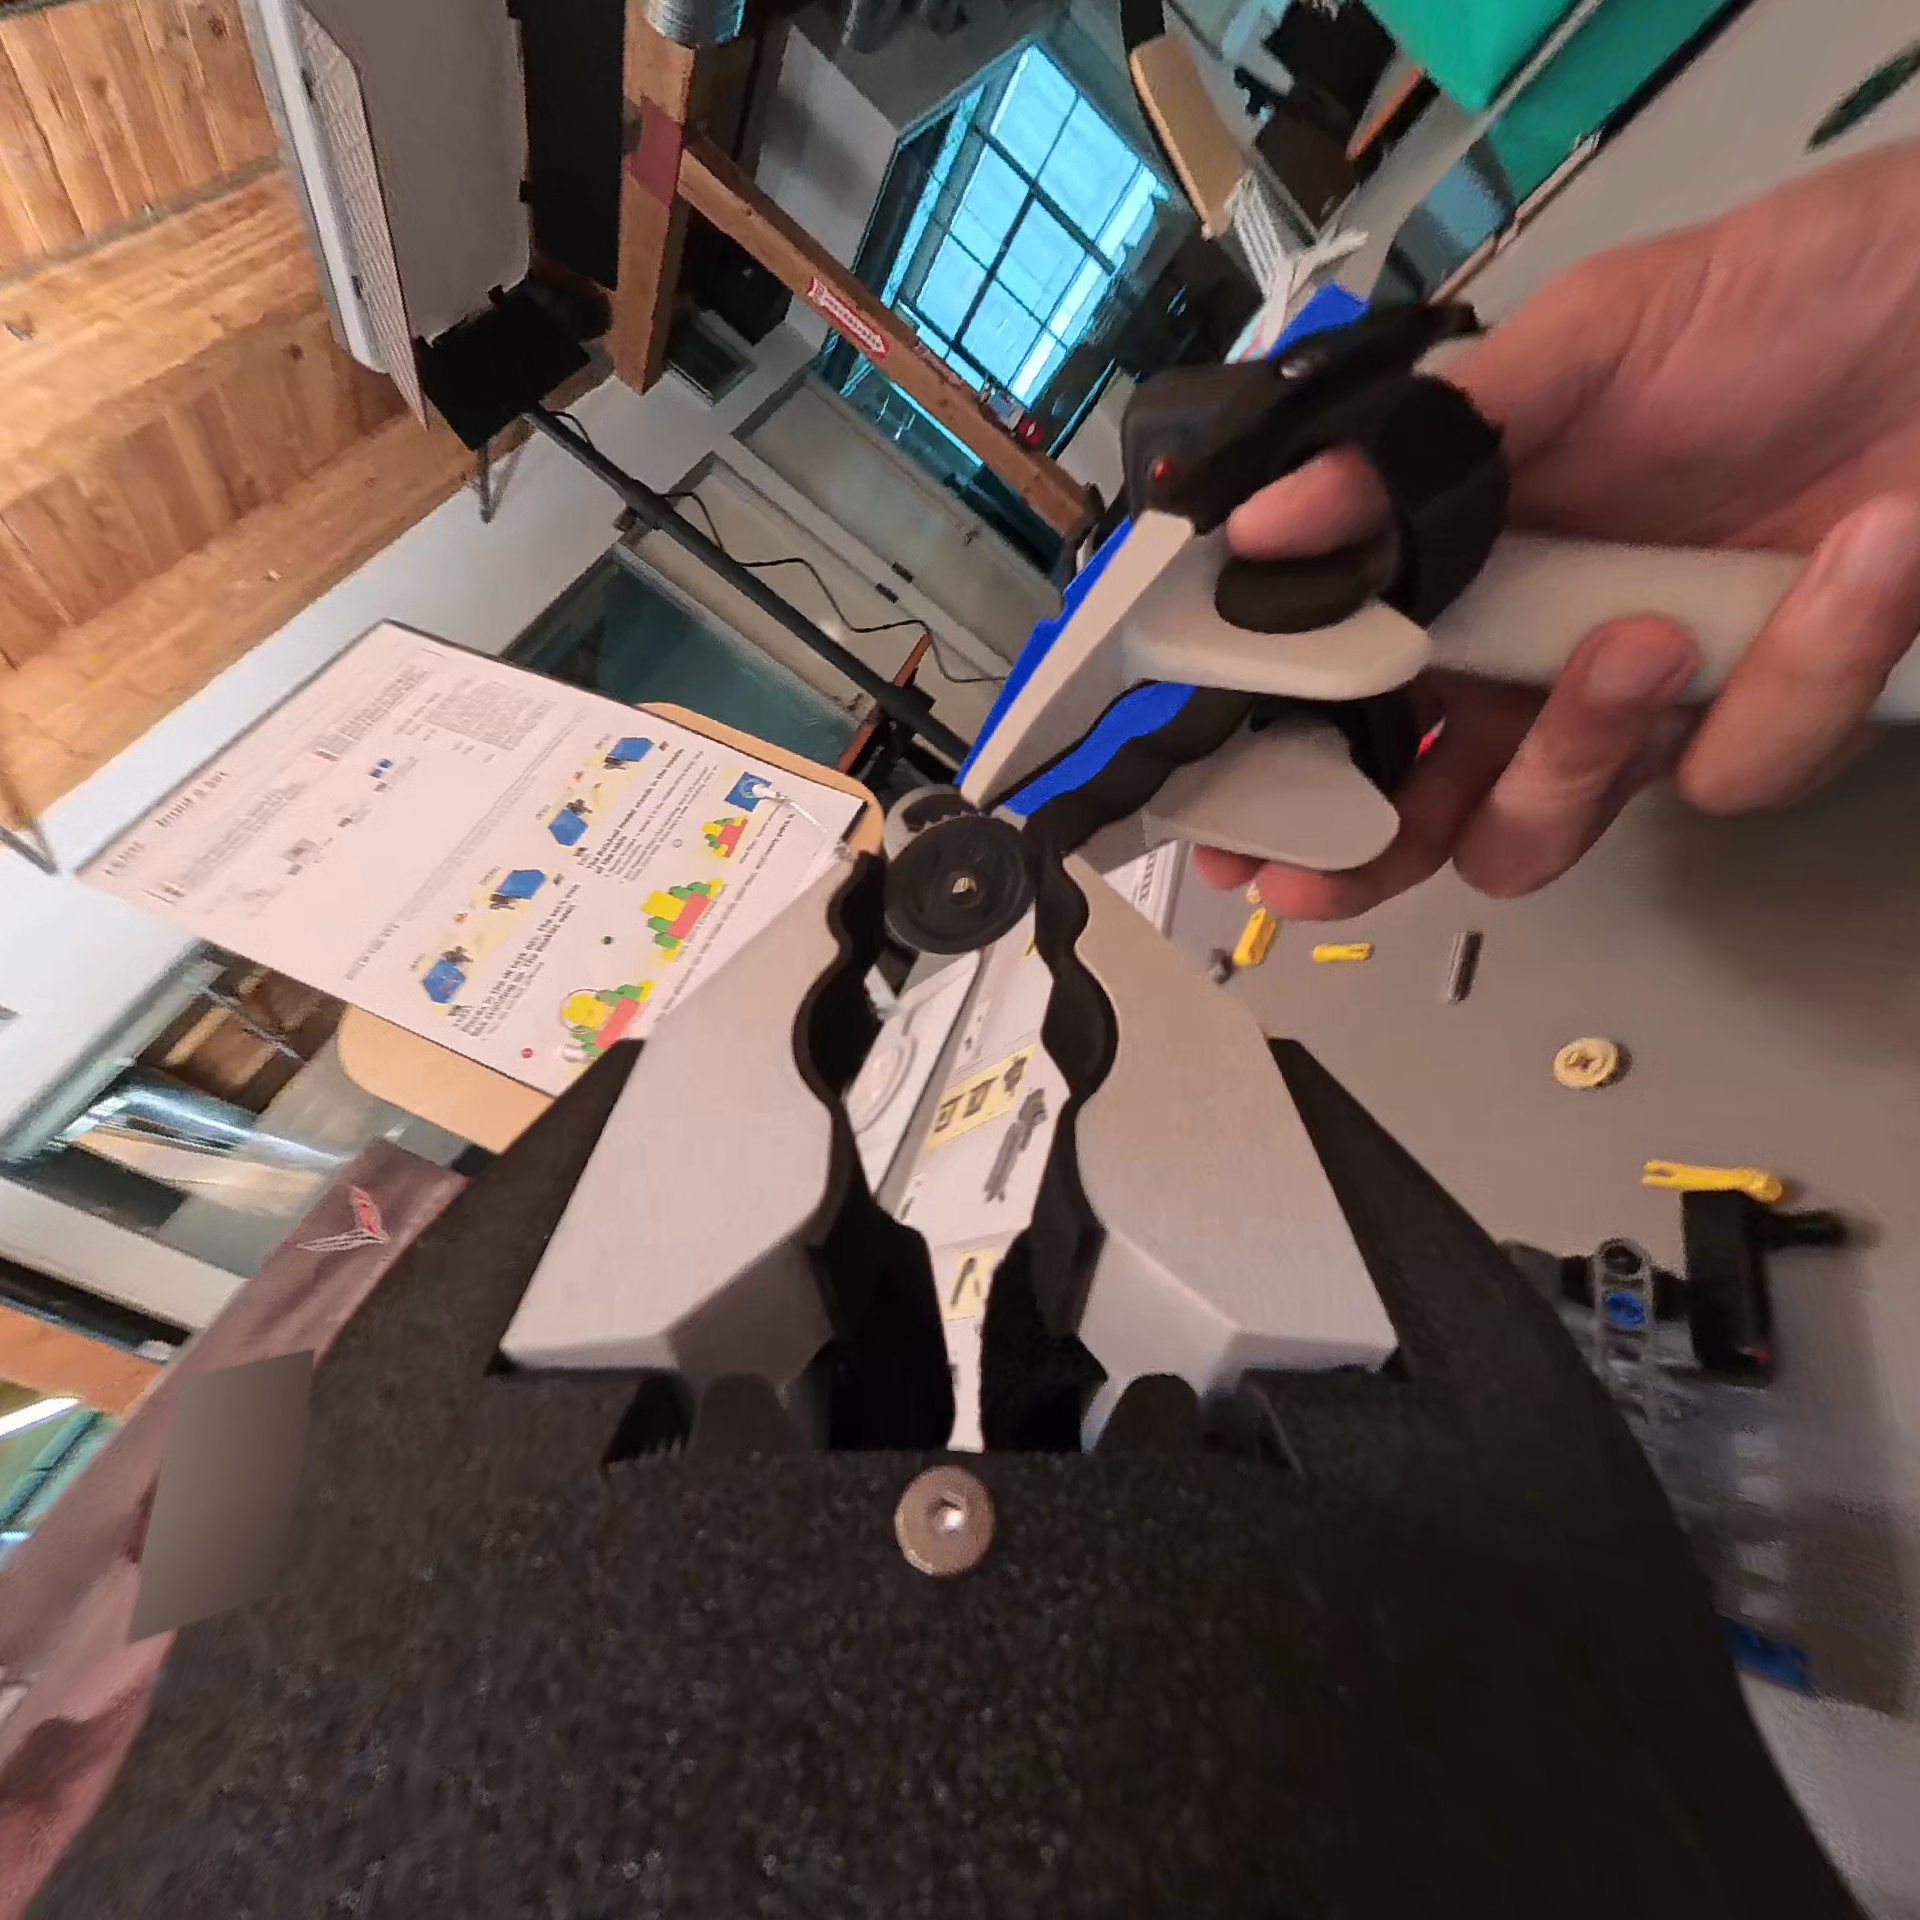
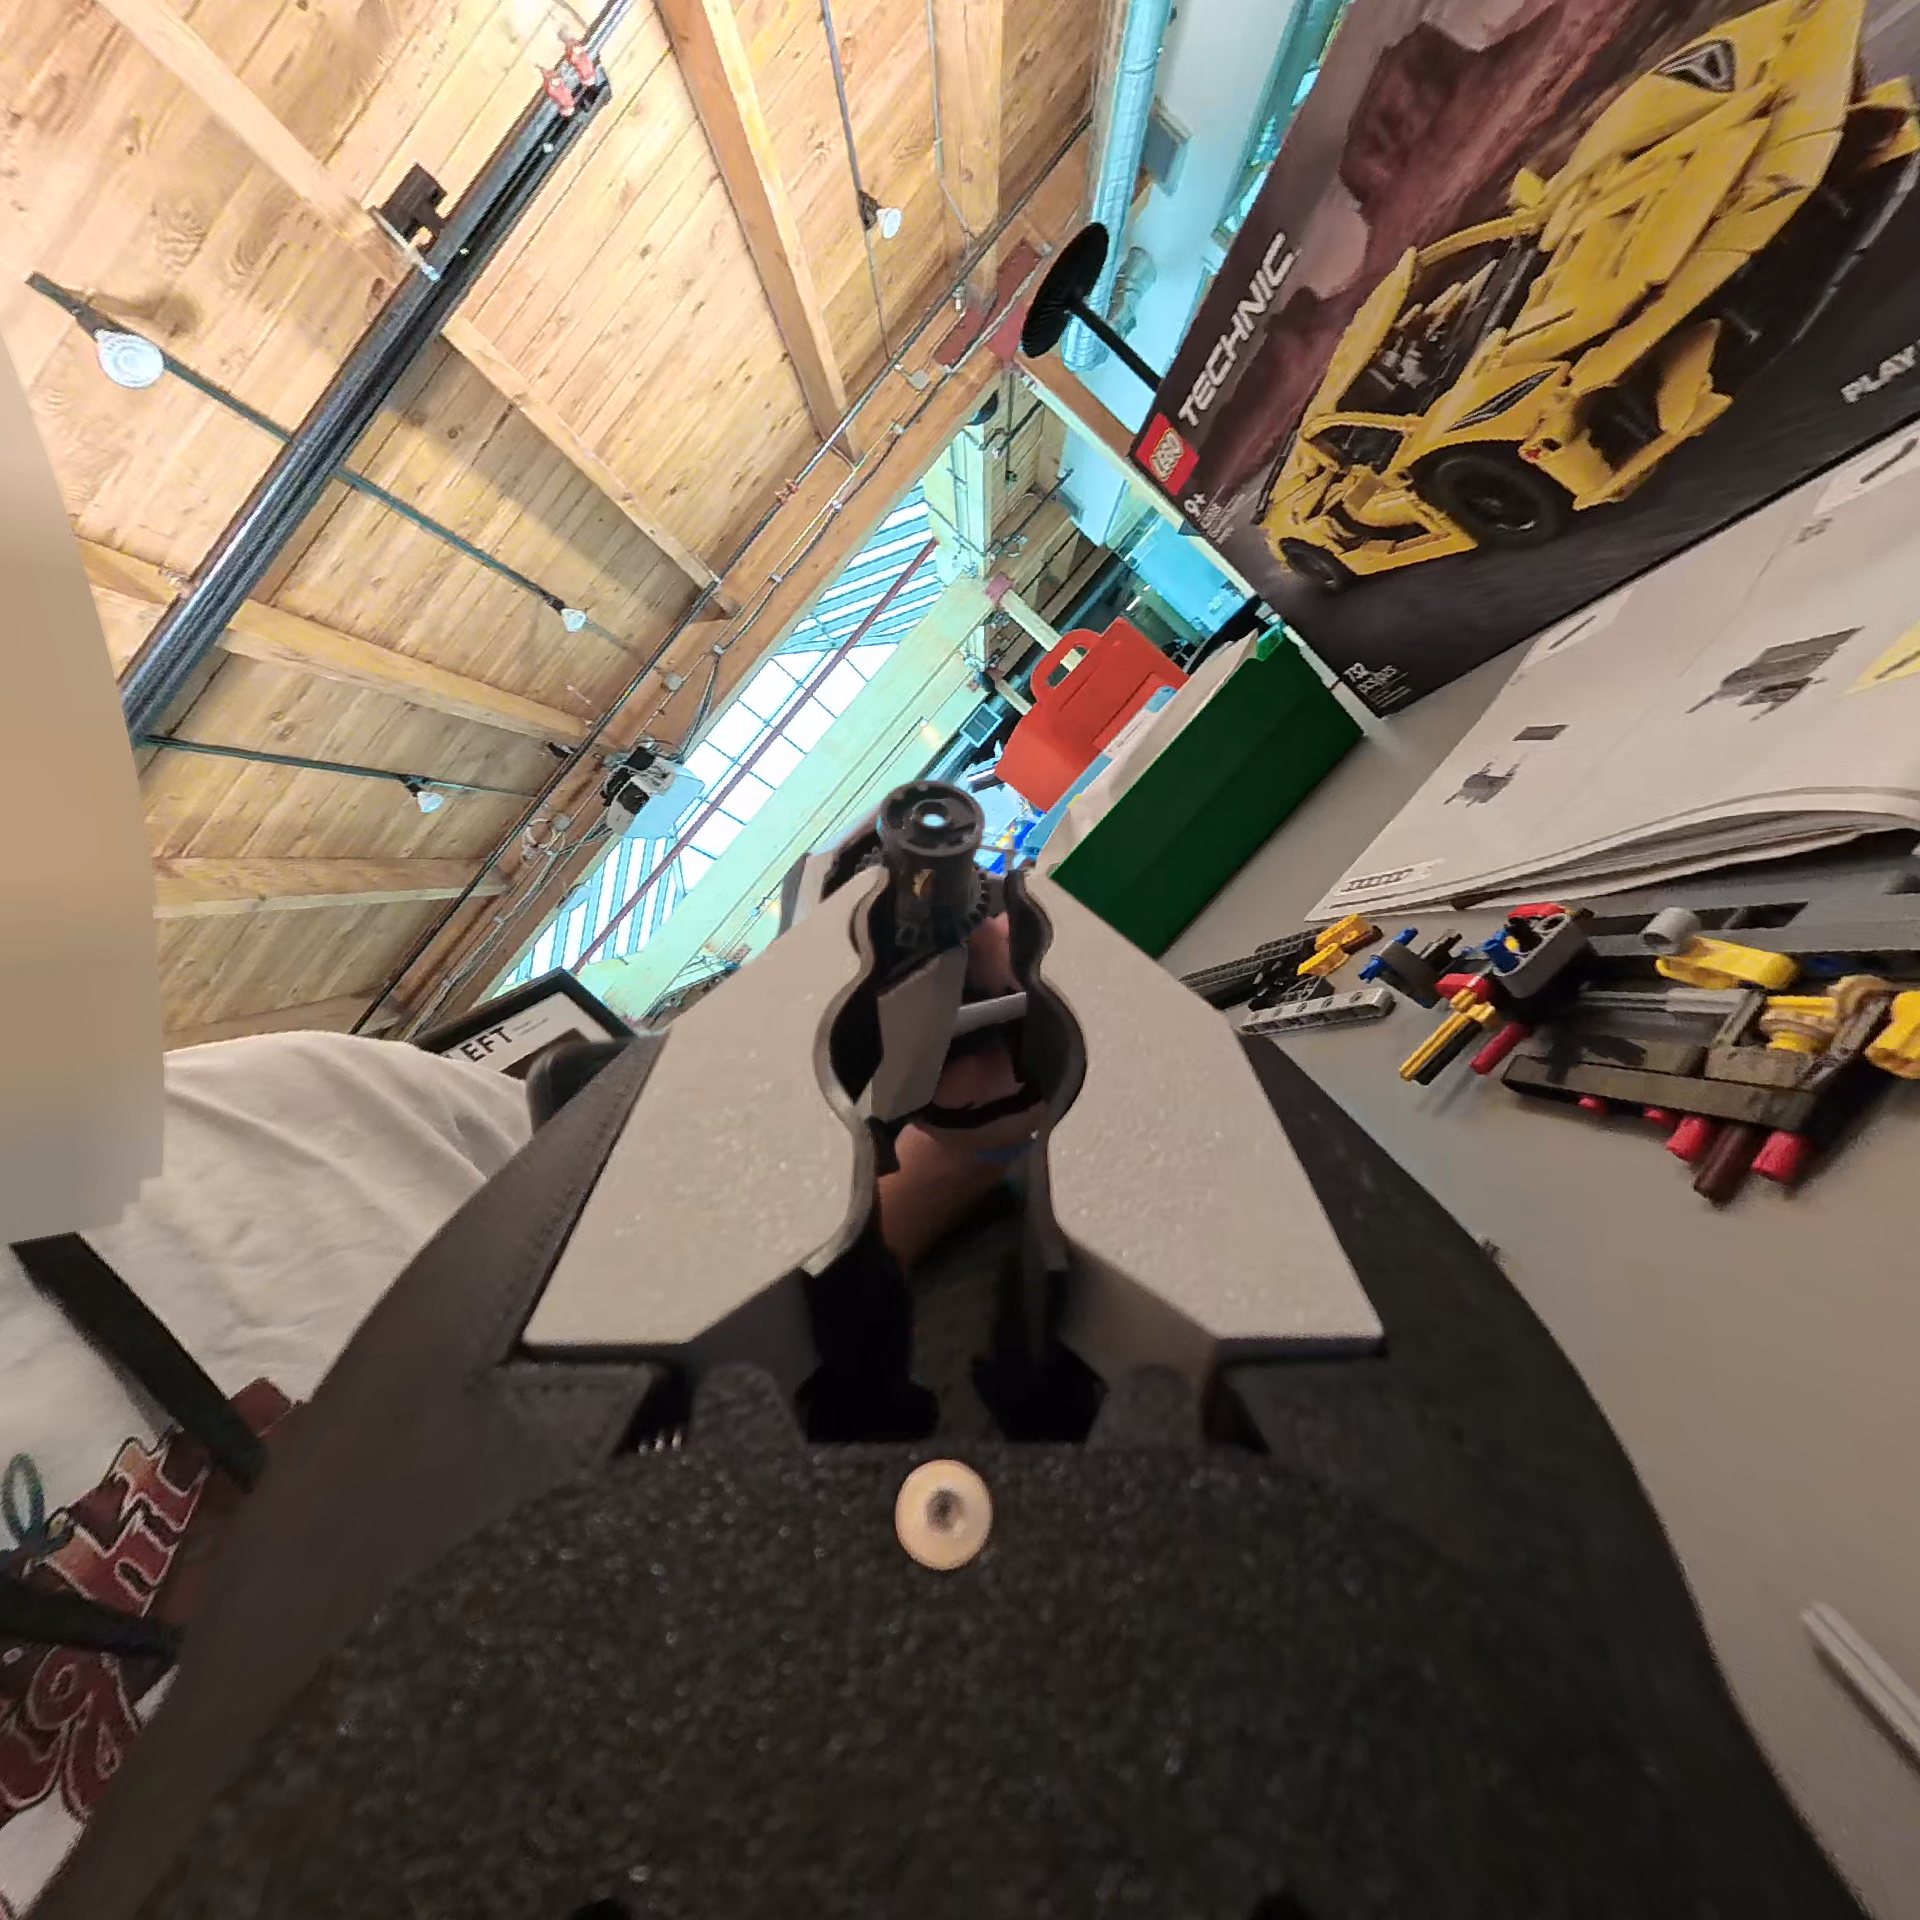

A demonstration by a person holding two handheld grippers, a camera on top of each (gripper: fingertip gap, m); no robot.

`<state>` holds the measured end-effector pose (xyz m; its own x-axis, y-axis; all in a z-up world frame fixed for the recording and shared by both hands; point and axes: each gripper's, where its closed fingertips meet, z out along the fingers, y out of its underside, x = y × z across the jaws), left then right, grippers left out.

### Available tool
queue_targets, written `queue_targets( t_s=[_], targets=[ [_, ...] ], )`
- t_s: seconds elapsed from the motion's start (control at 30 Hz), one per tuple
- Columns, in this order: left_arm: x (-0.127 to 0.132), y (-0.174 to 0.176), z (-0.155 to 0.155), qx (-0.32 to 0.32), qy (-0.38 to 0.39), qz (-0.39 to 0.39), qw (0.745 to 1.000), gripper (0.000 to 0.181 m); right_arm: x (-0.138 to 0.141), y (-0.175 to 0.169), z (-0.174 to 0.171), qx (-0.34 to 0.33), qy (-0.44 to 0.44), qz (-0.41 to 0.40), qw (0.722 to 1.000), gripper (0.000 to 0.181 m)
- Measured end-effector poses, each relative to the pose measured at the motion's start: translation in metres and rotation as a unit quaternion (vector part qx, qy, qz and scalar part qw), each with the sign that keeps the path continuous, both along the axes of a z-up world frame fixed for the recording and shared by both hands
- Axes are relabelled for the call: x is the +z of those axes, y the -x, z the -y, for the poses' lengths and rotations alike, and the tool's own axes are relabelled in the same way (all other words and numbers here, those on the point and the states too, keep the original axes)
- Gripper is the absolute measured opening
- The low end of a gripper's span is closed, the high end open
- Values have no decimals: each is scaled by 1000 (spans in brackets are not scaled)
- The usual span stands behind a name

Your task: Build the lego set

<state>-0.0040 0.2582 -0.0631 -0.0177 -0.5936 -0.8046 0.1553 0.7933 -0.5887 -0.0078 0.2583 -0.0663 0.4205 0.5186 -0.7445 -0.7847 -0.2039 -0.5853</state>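
Left tool (image 1: 956, 883) pinching black wheel (image 1: 956, 881); right tool (image 2: 928, 873) apparently gripping same.

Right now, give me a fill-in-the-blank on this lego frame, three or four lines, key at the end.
1. The left gripper pinches a round ____ lego wheel.
2. The right gripper grips a black part that carries a thin ____ axle.
3. The car pictured on the lego box is ____.
4. The instruction booklet on the table lies ____.

Missing words: black; grey; yellow; open
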Motion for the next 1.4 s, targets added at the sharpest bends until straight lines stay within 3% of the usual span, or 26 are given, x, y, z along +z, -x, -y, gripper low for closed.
queue_targets(
  t_s=[0.2,0.63,1.4],
  targets=[
    [-6,-4,-4,38,-53,10,998,27,-8,-8,-4,-4,27,-44,999,15],
    [-16,-11,-4,78,-139,22,987,28,-15,-9,-6,-7,45,-63,997,12],
    [-16,-12,-5,91,-146,24,985,28,-16,-10,-7,2,50,-82,995,10]
  ],
)
